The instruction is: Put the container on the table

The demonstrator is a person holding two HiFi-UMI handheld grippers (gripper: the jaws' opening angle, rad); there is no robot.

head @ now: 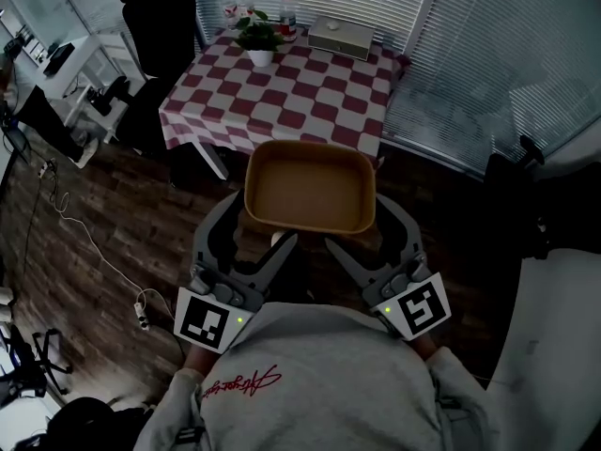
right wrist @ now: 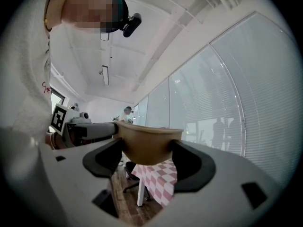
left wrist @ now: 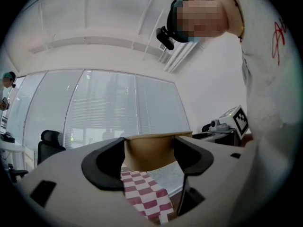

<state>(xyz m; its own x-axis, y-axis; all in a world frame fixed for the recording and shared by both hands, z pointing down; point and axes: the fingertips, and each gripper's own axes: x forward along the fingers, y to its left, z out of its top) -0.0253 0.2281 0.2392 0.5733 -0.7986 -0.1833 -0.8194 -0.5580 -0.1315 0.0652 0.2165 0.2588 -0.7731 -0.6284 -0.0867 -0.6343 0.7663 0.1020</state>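
A tan, shallow rectangular container (head: 310, 188) hangs in the air over the wooden floor, just short of the near edge of a table with a red-and-white checked cloth (head: 315, 97). It looks empty. My left gripper (head: 255, 230) is shut on its near left corner and my right gripper (head: 371, 233) on its near right corner. In the left gripper view the container's wall (left wrist: 149, 150) fills the gap between the jaws of the left gripper (left wrist: 149, 159), with the cloth (left wrist: 144, 193) below. The right gripper view shows the container (right wrist: 147, 143) clamped in the right gripper (right wrist: 147, 156) the same way.
At the table's far end stand a potted plant (head: 258, 38), a bottle (head: 287, 12) and a white box (head: 338, 36). A black chair (head: 160, 17) is at the far left, a white cable (head: 94, 252) lies on the floor, and a white seat (head: 554, 346) is at my right.
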